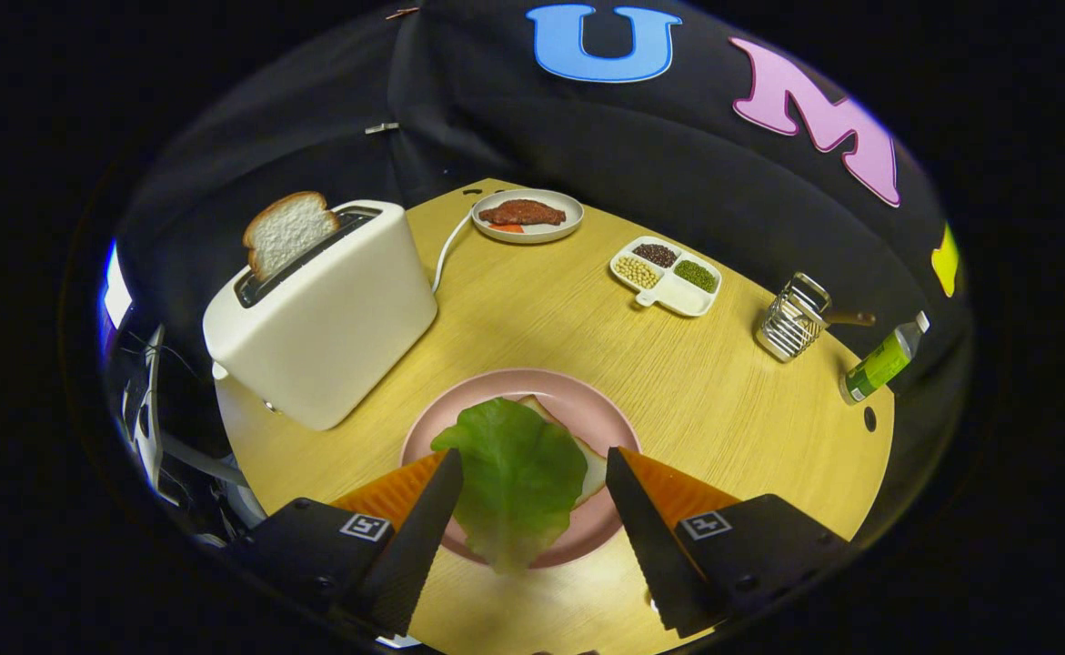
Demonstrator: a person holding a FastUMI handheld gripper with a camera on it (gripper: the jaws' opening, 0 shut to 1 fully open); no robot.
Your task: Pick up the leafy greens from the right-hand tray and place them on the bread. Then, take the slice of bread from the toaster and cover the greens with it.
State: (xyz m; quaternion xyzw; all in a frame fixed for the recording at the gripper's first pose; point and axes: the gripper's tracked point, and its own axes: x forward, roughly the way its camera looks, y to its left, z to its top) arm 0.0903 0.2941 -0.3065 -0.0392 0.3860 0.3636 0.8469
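A green lettuce leaf (516, 478) lies across a slice of bread (589, 464) on a pink plate (577, 400), and it spills over the plate's near rim. My gripper (532, 459) hovers above the plate with its fingers spread wide on either side of the leaf, touching nothing. Beyond and to the left stands a white toaster (327, 314), and a slice of bread (286, 230) sticks up out of its slot.
On the round wooden table (723, 400), a small plate with a piece of meat (526, 216) sits at the back. A divided white dish of beans (667, 274) lies to the right, then a wire holder (794, 318) and a green bottle (879, 364) at the table's right edge.
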